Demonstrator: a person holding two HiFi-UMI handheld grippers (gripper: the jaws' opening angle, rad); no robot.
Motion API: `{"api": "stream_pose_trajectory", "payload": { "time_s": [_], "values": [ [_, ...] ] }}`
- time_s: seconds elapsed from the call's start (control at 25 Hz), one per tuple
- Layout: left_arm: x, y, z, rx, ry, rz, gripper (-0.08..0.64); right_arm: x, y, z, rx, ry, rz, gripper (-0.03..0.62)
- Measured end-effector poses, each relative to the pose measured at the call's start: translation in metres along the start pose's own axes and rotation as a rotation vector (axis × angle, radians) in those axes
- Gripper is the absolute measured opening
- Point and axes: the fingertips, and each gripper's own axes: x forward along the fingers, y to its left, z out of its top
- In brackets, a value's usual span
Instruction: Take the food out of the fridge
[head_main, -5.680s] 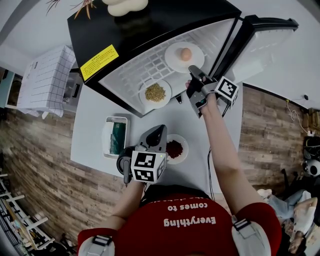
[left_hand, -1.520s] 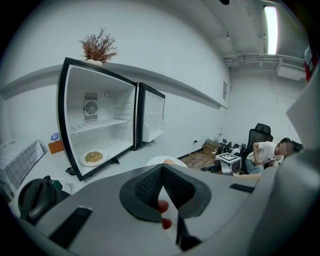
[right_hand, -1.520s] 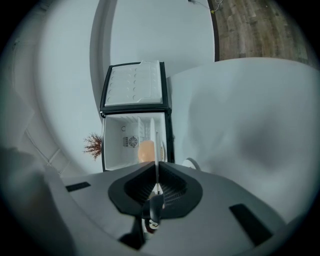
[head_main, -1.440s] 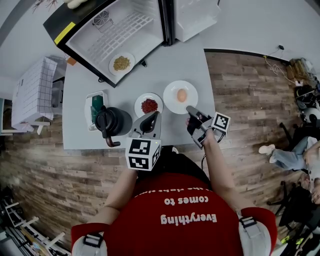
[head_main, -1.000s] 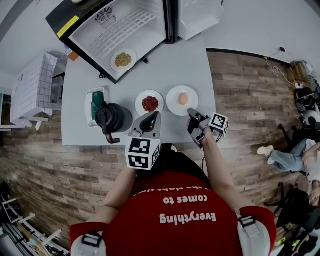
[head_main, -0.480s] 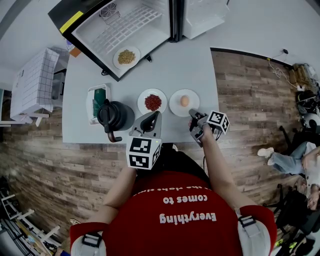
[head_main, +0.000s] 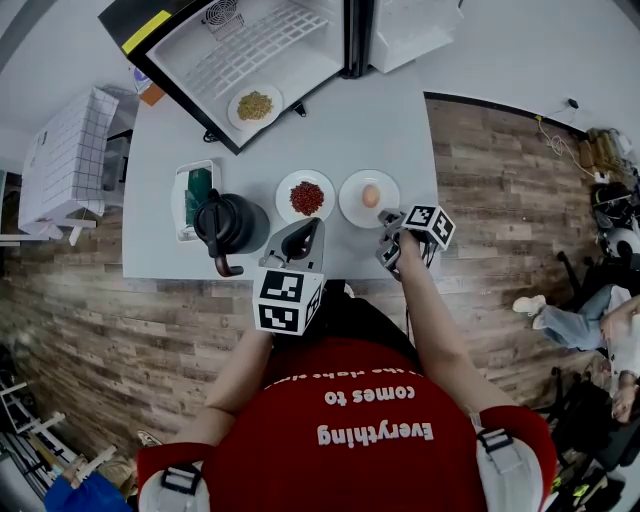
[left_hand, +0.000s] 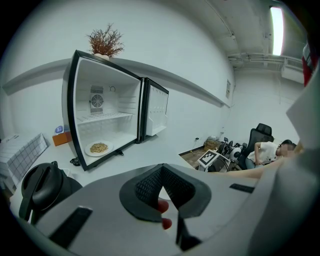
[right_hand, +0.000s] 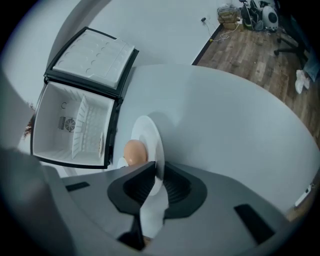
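Note:
A white plate (head_main: 368, 199) carrying a brown egg (head_main: 370, 196) lies on the grey table (head_main: 300, 140), right of a plate of red food (head_main: 306, 197). My right gripper (head_main: 392, 225) is at that plate's near rim. In the right gripper view the plate rim (right_hand: 154, 150) sits between the jaws, which have just been opening a little; the egg (right_hand: 134, 151) lies just beyond them. My left gripper (head_main: 312, 228) hovers shut and empty near the red plate. A plate of grains (head_main: 254, 105) stays inside the open fridge (head_main: 250, 40).
A black kettle (head_main: 228, 222) and a white tray with a green item (head_main: 192, 198) stand left of the red plate. The fridge door (head_main: 415, 30) hangs open at the back right. Wooden floor (head_main: 500, 200) lies beyond the table's right edge.
The egg plate has come out of the fridge and down onto the table beside the red plate. Over the last second the right gripper sank and tilted downward with it.

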Motion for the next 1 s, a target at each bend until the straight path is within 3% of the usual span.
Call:
{"api": "stream_pose_trajectory", "payload": {
  "time_s": [0.28, 0.4, 0.56, 0.8, 0.92, 1.0],
  "values": [
    [-0.002, 0.001, -0.003, 0.003, 0.001, 0.003, 0.003, 0.006, -0.005, -0.005, -0.126, 0.014, -0.147, 0.094],
    [-0.003, 0.002, -0.003, 0.004, 0.001, 0.004, 0.002, 0.007, -0.001, -0.006, -0.166, 0.014, -0.165, 0.112],
    [-0.003, 0.004, -0.003, -0.002, 0.0, 0.004, 0.002, 0.007, 0.006, -0.009, -0.233, 0.049, -0.176, 0.193],
    [-0.005, 0.007, -0.001, 0.001, -0.02, 0.006, 0.003, -0.009, -0.001, -0.009, -0.459, 0.051, -0.301, 0.21],
    [-0.006, 0.009, 0.001, -0.008, -0.035, 0.015, 0.002, -0.024, -0.003, -0.003, -0.584, 0.003, -0.384, 0.209],
    [-0.008, 0.01, -0.001, -0.026, -0.038, 0.018, 0.002, -0.033, 0.002, -0.002, -0.627, -0.033, -0.396, 0.206]
  ]
}}
